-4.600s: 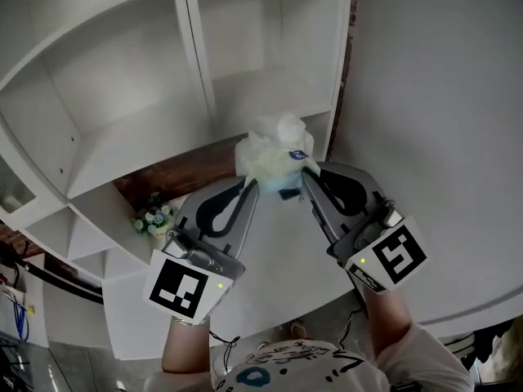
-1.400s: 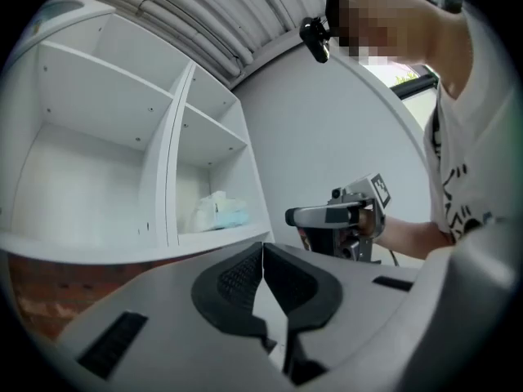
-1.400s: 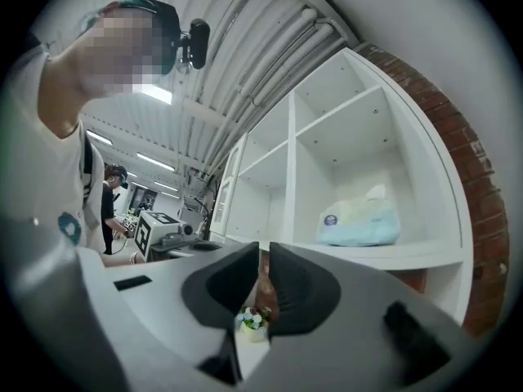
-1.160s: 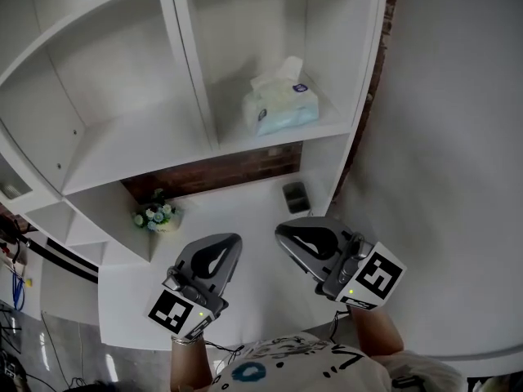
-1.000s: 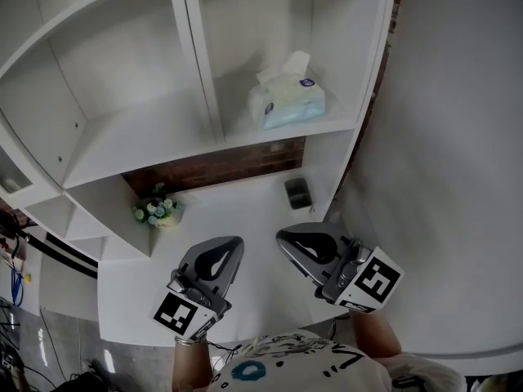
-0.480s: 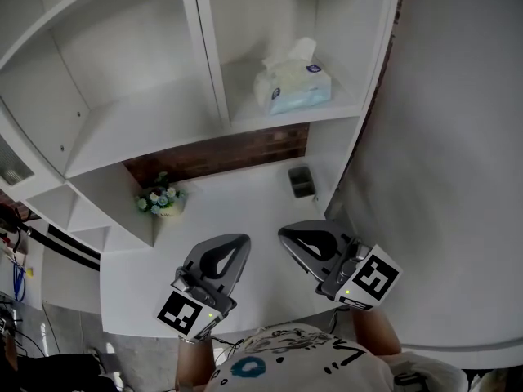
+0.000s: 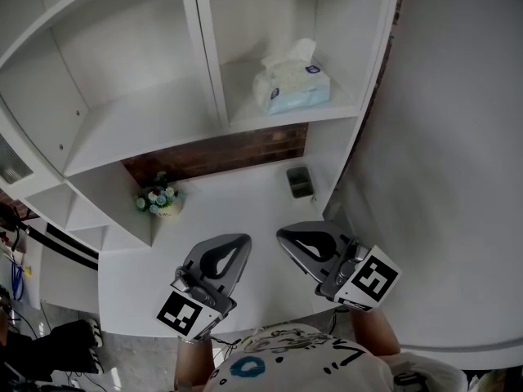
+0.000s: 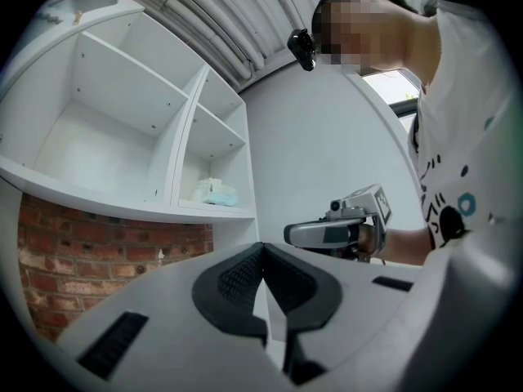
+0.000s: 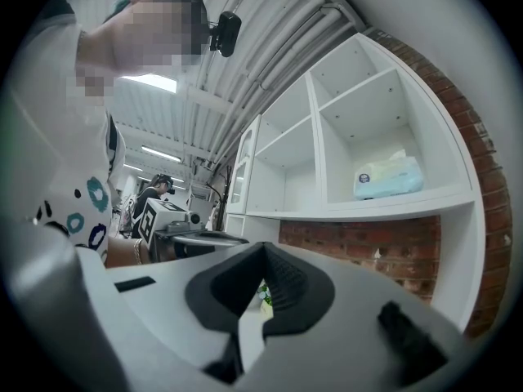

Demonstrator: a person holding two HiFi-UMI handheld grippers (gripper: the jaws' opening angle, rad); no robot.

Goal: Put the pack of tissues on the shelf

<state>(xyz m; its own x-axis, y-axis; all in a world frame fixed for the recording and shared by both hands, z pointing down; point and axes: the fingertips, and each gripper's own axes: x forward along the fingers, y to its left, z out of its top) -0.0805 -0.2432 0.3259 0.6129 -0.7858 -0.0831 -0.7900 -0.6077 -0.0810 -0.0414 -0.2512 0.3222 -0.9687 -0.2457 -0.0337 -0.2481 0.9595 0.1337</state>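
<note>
The pack of tissues, pale blue and white with a tissue sticking up, lies in the right compartment of the white shelf. It shows small in the left gripper view and in the right gripper view. My left gripper hangs low over the white counter, shut and empty. My right gripper is beside it, also shut with nothing held. Both are well below and apart from the pack. In the left gripper view and the right gripper view the jaws meet.
A small pot of flowers stands on the counter at the left, under the shelf. A small dark holder sits by the brick back wall. The left compartment holds nothing. A white wall is at the right.
The pack, held between both grippers earlier, now lies on the shelf. Both grippers have drawn back low over the counter; in the last second little has moved.
</note>
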